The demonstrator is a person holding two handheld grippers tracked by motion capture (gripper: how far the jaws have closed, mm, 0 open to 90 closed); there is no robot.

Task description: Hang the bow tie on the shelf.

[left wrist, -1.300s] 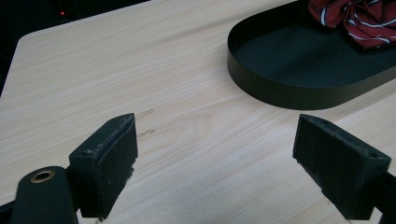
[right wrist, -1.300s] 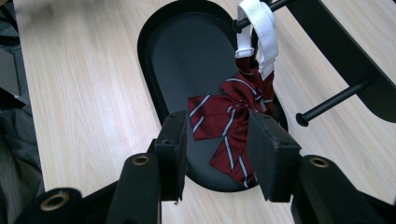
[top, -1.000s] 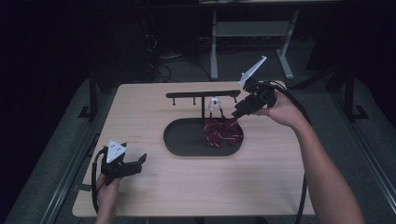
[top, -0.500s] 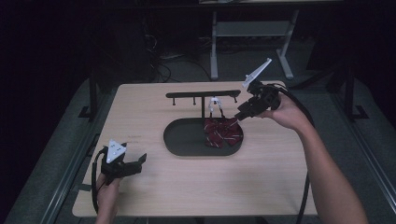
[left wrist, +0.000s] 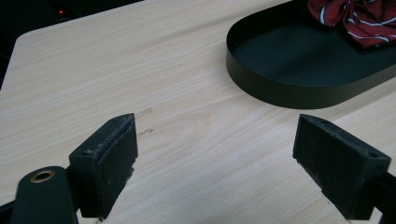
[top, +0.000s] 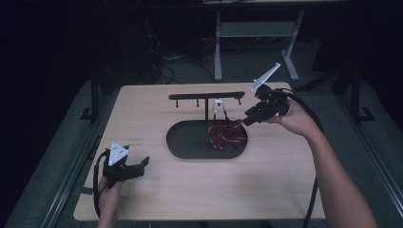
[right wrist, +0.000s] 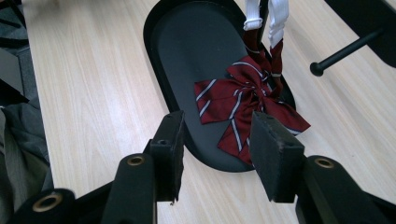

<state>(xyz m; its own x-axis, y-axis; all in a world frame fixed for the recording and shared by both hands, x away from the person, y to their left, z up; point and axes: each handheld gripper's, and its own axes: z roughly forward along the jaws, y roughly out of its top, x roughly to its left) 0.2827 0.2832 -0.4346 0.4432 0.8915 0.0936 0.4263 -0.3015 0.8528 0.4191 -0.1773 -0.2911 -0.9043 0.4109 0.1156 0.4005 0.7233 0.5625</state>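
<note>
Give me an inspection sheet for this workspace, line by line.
Surface: light wooden table, a few faint marks.
Job's things: red striped bow tie hangs by its white strap from the black rack, bow lying in the black oval tray.
Clutter: nothing seen.
Grippers: left gripper open above bare wood; right gripper open, nothing between its jaws, above the tray's edge.
Cables: a black cable trails from the right gripper.
Surroundings: dark room, a table frame behind.
</note>
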